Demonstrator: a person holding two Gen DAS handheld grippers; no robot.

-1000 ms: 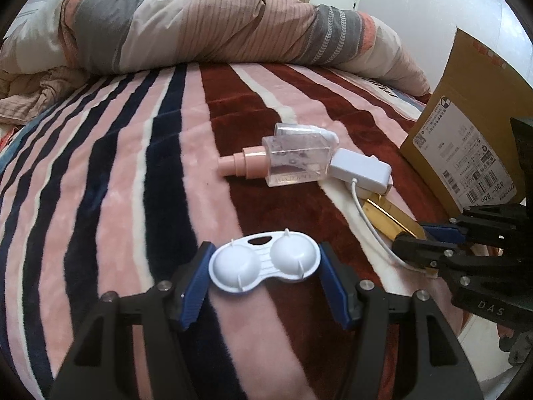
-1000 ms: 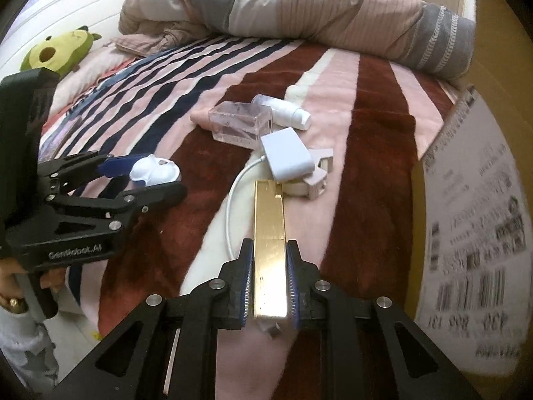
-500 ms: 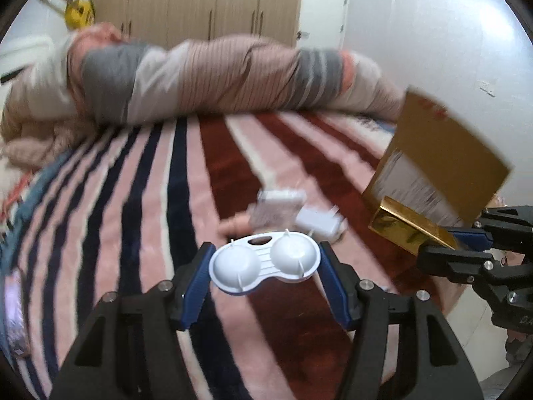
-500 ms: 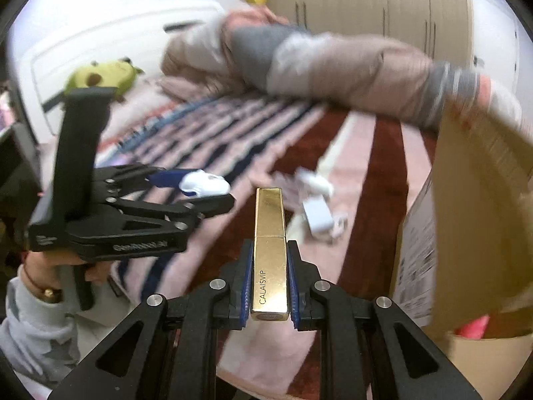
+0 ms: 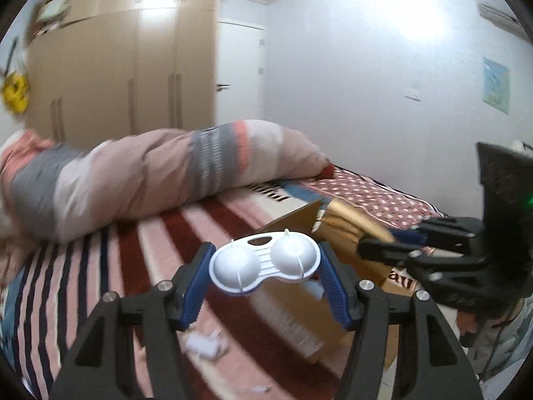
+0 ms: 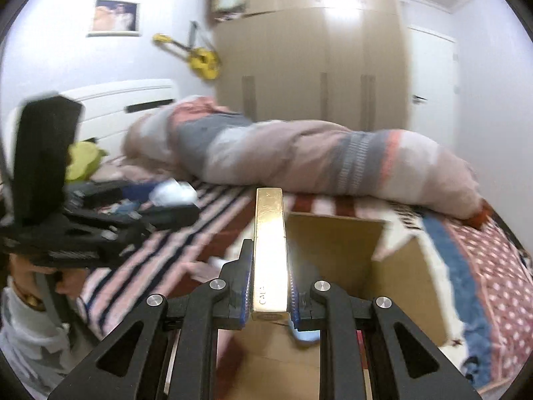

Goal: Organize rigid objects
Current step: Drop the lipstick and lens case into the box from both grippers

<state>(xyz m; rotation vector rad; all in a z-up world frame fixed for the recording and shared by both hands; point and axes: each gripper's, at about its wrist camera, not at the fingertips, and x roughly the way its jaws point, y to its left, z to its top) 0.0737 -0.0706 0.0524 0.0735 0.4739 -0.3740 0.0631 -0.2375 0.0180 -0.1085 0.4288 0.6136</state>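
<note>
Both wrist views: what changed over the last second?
Both grippers rose off the striped blanket and swung toward the cardboard box. The left gripper carried the white lens case up; the right gripper lifted the gold bar off the blanket, now over the box. No grip changed: both stayed clamped. The bottle and charger stayed on the bed.

Bright ceiling light glares off the wardrobe [image 5: 133,66]; motion blur everywhere; fisheye edges bend and darken.
</note>
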